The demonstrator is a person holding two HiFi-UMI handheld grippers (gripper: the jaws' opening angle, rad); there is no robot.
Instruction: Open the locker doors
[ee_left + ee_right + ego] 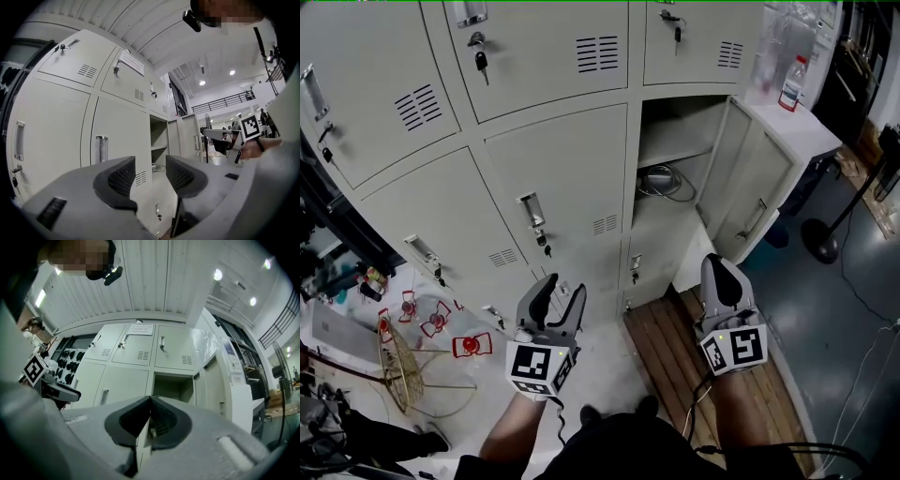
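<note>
A person's left gripper (558,287) (150,174), its jaws standing apart with nothing between them, and right gripper (719,264) (150,403), its jaws pressed together and empty, are held side by side, well apart from each other, in front of a bank of pale grey lockers (534,56). Both tools are clear of the metal. The left gripper points toward a closed door (567,173) in the middle column, which carries an upright handle (531,210) with a key (546,246) dangling below it. The right gripper sits low, beside the right-hand column, where one door (755,187) is swung wide to the right, baring its compartment (675,141). A coil of cables (661,181) lies on the compartment's floor beneath a shelf. The other doors in view are shut, several with keys in their locks. A slatted wooden platform (661,342) lies on the floor under the right gripper. A plastic bottle (792,82) stands on a white surface to the right of the lockers. Small red-and-white items (436,319) are scattered on the floor at left.
</note>
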